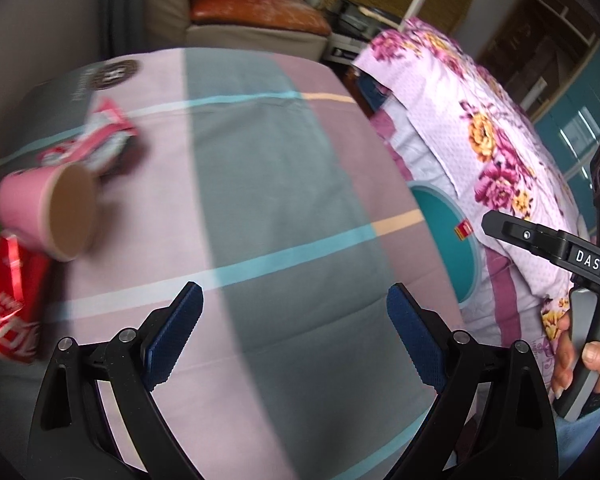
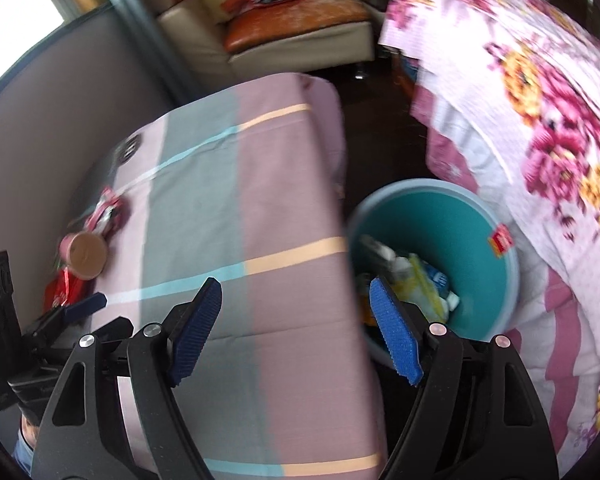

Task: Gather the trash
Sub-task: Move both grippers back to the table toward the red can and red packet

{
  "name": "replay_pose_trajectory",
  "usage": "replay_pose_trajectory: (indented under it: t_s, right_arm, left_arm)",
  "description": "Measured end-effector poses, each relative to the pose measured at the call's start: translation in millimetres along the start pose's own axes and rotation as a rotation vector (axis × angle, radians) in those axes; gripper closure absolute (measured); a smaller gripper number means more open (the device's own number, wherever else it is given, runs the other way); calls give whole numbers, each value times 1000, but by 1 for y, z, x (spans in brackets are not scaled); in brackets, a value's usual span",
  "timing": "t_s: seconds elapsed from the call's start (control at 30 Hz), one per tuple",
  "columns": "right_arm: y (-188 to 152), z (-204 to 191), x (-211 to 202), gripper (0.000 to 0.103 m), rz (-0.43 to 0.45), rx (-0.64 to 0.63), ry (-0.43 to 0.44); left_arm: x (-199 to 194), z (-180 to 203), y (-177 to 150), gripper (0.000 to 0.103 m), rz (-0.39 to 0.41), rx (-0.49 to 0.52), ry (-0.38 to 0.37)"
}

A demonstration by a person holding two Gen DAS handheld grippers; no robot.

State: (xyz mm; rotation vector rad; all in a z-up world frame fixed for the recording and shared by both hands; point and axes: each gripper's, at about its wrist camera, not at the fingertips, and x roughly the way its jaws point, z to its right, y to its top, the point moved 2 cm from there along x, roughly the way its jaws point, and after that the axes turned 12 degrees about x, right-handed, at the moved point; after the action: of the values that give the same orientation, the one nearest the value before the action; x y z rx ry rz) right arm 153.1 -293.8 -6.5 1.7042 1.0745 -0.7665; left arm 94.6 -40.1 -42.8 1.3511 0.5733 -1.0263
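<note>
A pink paper cup (image 1: 50, 210) lies on its side at the left of the cloth-covered table (image 1: 280, 168), with a crushed red cola can (image 1: 10, 300) beside it and a pink-and-white wrapper (image 1: 100, 136) behind it. My left gripper (image 1: 296, 332) is open and empty above the table's middle. My right gripper (image 2: 296, 328) is open and empty over the table's right edge. The teal trash bin (image 2: 480, 232) stands on the floor to the right and holds several pieces of trash (image 2: 416, 280). The cup (image 2: 86, 254), can (image 2: 62, 290) and wrapper (image 2: 108, 212) also show in the right wrist view.
A dark book (image 1: 68, 92) lies at the table's far left. A floral quilt (image 1: 480, 128) covers the bed right of the bin. A beige sofa (image 2: 284, 28) stands behind the table. A wall (image 2: 60, 100) runs along the table's left side.
</note>
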Motion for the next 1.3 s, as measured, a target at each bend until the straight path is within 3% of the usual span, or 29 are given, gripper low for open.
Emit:
replay_pose_trajectory:
  t_s: [0.37, 0.63, 0.9, 1.13, 1.3]
  right_arm:
    - [-36, -127, 25, 30, -135, -193, 75]
    - [-65, -209, 57, 29, -245, -285, 117]
    - [-83, -264, 104, 29, -349, -192, 170]
    - [-90, -287, 137, 29, -397, -62, 204]
    - [-93, -296, 152, 29, -413, -36, 221]
  left_arm:
    - [-63, -91, -53, 10, 40, -80, 115]
    - [-103, -169, -94, 10, 41, -111, 247]
    - [-110, -235, -109, 10, 28, -87, 342]
    - [-95, -268, -112, 10, 8, -84, 308]
    - [-77, -281, -117, 10, -27, -79, 271]
